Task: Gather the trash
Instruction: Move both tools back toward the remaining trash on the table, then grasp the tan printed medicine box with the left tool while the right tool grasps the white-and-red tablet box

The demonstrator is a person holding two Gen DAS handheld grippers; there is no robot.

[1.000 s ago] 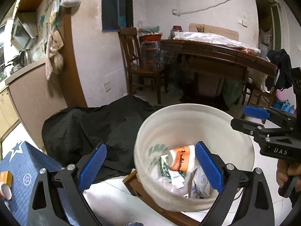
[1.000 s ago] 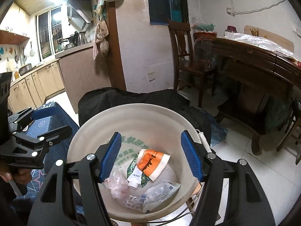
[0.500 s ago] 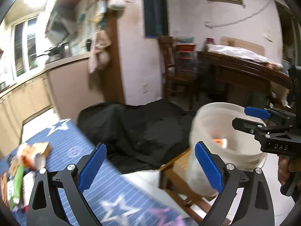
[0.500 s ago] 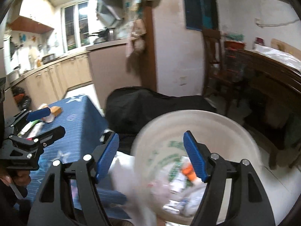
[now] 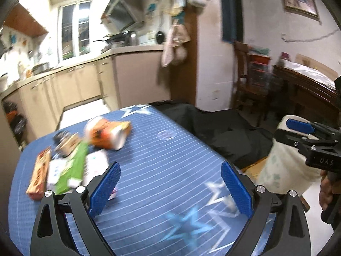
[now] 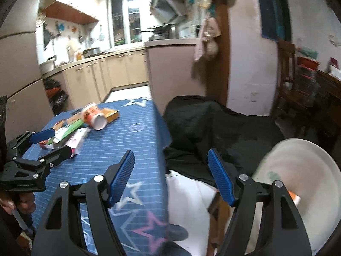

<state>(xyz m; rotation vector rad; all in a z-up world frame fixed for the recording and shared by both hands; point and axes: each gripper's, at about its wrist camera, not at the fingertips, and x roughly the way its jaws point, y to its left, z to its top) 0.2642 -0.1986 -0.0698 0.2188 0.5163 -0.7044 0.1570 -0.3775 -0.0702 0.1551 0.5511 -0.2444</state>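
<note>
Risk, judged: blurred, fast approach could knock the paper cup (image 5: pixel 106 135) rolling off the bench (image 5: pixel 170 160), or snag flat wrappers (image 5: pixel 68 168) left of the cup. Trash all on the bench's far left part. Left claw (image 5: pixel 169 188) spread, empty. Right claw (image 6: pixel 171 178) spread, empty, jaws just opening. Right of the bench: black cloth (image 6: pixel 213 128), then the bucket (image 6: pixel 298 170), already holding trash.

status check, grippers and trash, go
Left gripper and right gripper open, empty. Trash pile on blue table. Bucket right. Nothing blocking.
</note>
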